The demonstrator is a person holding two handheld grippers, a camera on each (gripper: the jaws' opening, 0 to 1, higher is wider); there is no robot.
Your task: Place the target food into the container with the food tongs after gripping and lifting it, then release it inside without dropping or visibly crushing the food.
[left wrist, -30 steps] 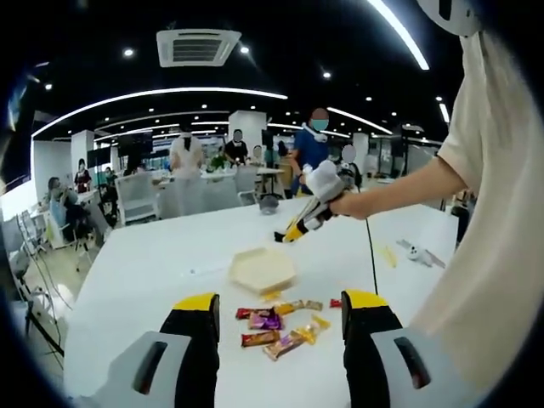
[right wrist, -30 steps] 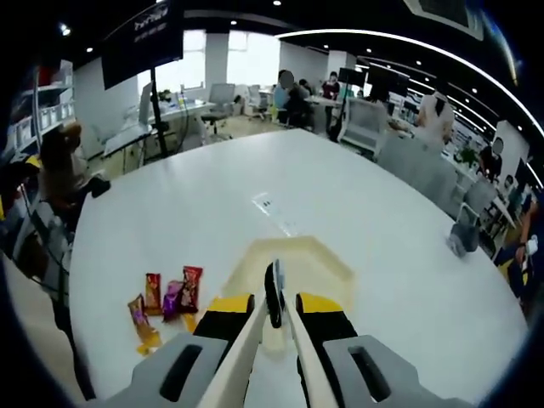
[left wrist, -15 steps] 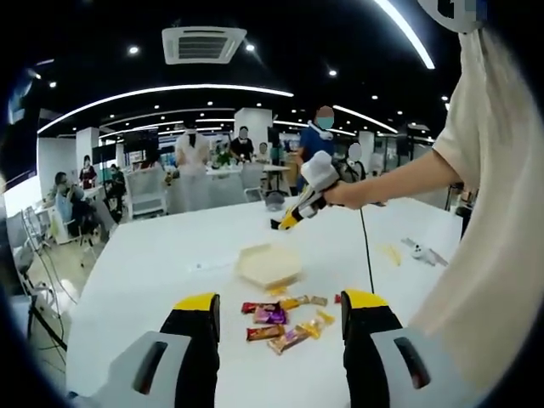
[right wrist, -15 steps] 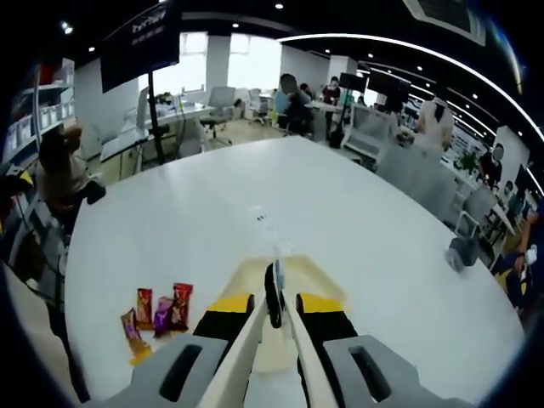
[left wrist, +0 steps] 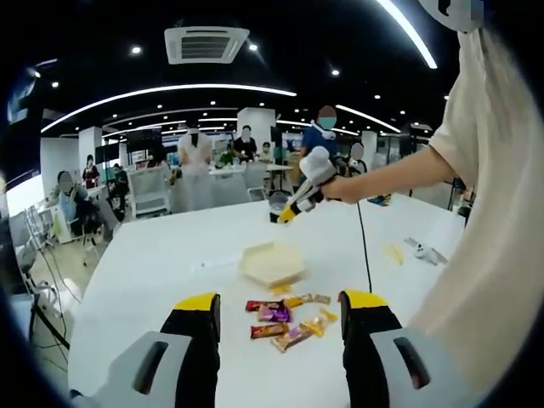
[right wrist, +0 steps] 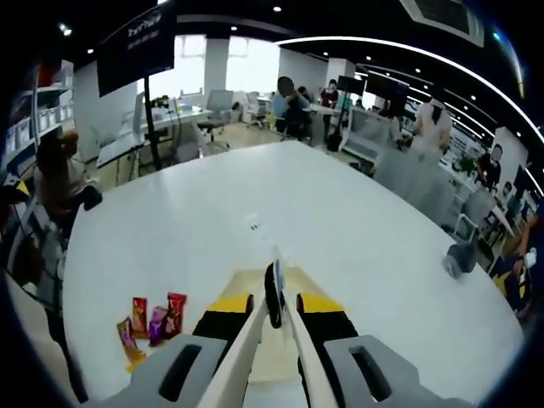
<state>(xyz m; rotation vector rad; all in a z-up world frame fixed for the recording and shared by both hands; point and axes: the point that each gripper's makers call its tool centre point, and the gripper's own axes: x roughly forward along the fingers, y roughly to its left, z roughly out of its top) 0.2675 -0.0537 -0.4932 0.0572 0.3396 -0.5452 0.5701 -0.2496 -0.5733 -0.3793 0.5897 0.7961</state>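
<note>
The left gripper (left wrist: 279, 319) has its yellow-tipped fingers (left wrist: 197, 308) spread wide, holding nothing, above the white desk (left wrist: 153, 272). The right gripper (right wrist: 272, 308) has its fingers clamped on pale food tongs (right wrist: 274, 293), whose arms meet at a dark tip. At 12 o'clock of the left fingers lie glossy wrapped snack bars (left wrist: 285, 316), then the shallow cream hexagonal container (left wrist: 271, 263); whether it holds anything cannot be told.

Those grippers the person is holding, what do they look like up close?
Each gripper has two grey jaws with slotted sides and yellow-and-black tips. The left gripper stands wide; the right gripper too. The right one carries a white body with a thin dark cable. The person wears a cream short sleeve.
</note>
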